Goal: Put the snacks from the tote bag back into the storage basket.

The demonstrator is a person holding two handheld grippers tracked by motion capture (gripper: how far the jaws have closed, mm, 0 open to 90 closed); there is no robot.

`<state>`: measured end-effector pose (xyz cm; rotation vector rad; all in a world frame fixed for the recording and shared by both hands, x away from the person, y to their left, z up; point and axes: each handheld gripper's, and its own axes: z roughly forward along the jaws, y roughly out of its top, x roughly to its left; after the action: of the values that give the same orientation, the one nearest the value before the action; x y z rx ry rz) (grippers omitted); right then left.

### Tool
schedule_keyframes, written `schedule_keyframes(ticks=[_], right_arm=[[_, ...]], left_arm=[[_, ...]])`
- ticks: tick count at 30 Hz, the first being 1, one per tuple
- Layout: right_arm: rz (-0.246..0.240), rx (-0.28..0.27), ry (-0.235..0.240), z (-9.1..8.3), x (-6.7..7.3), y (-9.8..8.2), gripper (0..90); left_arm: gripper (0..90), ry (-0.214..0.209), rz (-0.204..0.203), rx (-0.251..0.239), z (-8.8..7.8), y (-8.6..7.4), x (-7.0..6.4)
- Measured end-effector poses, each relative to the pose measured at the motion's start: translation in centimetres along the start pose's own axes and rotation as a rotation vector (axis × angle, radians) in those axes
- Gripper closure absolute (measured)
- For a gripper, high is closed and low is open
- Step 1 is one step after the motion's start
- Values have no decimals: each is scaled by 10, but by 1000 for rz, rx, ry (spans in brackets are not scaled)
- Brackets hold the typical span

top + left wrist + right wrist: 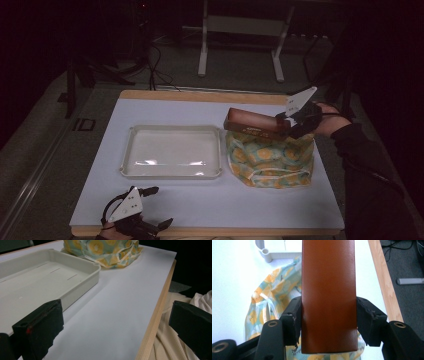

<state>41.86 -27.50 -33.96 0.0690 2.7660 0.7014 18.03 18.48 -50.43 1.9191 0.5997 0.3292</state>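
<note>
My right gripper is shut on one end of a long brown box, holding it level above a yellow-and-teal patterned cloth bag at the table's right. Seen from the right gripper view, the brown box runs straight away between the two black jaws, with the bag below. A white rectangular tray lies empty at the middle. My left gripper rests open at the near left corner; in its own view the jaws stand wide apart beside the tray.
The white table surface has a wooden edge at the near side. Pale fabric of the person's clothing lies past that edge. Metal stand legs and cables stand on the dark floor behind the table.
</note>
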Motion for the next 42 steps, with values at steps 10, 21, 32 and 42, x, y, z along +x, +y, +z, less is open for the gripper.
schedule_keyframes(ticks=[10, 21, 32, 42], right_arm=[[-57, 4, 30, 15, 3, 35, 430], [-115, -8, 55, 32, 11, 62, 431], [-151, -50, 96, 57, 18, 89, 431], [-188, -111, 121, 69, 27, 113, 431]], left_arm=[[0, -7, 8, 2, 0, 0, -1], [0, -10, 14, 5, 0, 0, -1], [0, -19, 23, 10, 1, 0, -2], [0, -24, 28, 7, 0, 0, -3]])
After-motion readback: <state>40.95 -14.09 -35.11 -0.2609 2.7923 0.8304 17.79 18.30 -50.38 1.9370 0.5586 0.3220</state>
